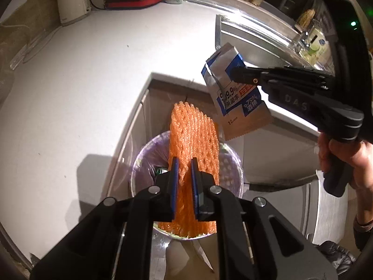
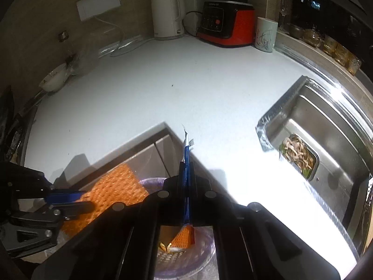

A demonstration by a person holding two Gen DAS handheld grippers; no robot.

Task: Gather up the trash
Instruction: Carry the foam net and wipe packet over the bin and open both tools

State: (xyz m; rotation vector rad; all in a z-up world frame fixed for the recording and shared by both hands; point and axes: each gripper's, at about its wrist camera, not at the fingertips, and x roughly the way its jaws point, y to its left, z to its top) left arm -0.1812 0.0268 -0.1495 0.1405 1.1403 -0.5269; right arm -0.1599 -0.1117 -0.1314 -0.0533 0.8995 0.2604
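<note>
Both pieces of trash are up off the white countertop and poised over the lined waste bin, which stands on the floor below the counter's inner corner; neither has been dropped yet.

The left gripper pinches an orange foam fruit net between its blue pads, the net bunched narrow where the jaws squeeze it. The net hangs directly above the bin's mouth, its far end reaching toward the cabinet front behind the bin.

The right gripper is pressed together on a flattened blue-and-silver wipe packet, seen edge-on in its own camera. From the left wrist view, the packet sits higher than the bin and off to its sink side, over the bin's rim rather than squarely above its opening. A person's hand grips that tool's handle.

Judging from the frames, the collecting part looks largely done: the stretch of counter near the bin shows no loose wrappers. What remains is the release of both items, and the net seems better placed for it than the packet. The bin already holds some refuse, though its contents are hard to make out.

The steel sink beyond the bin holds a tray of food scraps; whether that counts as trash to collect cannot be told.
</note>
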